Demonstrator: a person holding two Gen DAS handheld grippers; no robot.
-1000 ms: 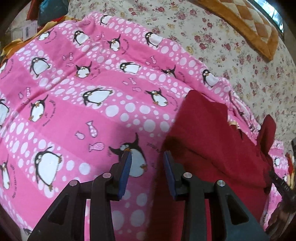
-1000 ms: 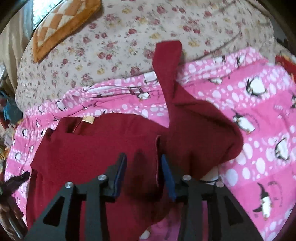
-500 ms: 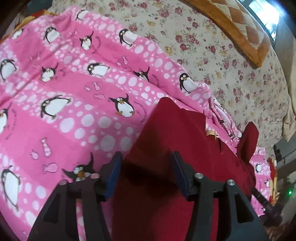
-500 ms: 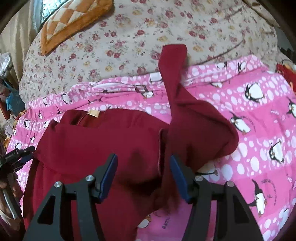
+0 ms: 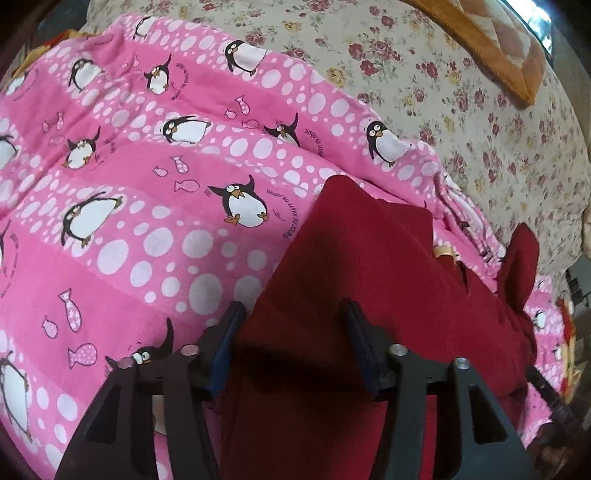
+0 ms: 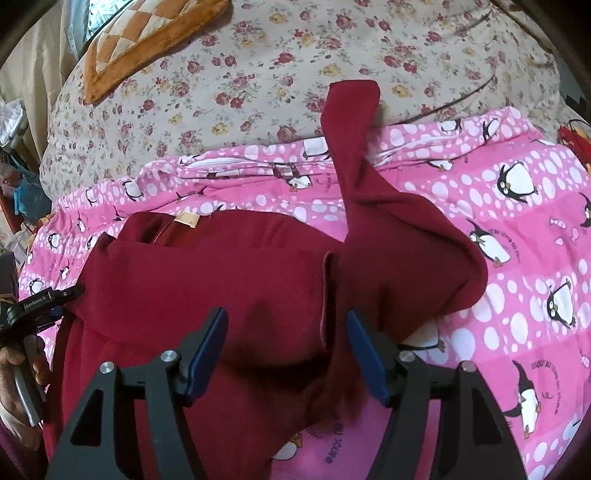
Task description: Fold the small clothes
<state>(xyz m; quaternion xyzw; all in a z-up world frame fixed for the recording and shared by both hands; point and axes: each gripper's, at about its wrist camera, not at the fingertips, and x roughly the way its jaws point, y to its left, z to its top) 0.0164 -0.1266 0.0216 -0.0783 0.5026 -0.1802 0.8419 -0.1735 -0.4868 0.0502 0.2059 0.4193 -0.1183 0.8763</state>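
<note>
A dark red garment lies on a pink penguin blanket, a tan label at its collar. One sleeve sticks up onto the floral sheet. My right gripper is open, its jaws hovering over the garment's middle near a folded edge. My left gripper is open over the garment's left part. The left gripper also shows at the left edge of the right wrist view, held by a hand.
A floral bedsheet covers the bed beyond the blanket. An orange checked cushion lies at the far side; it also shows in the left wrist view. Clutter sits at the bed's left edge.
Both grippers have opened wider. The left gripper has moved right, from over the blanket to over the red garment. The right gripper has drawn back a little.
</note>
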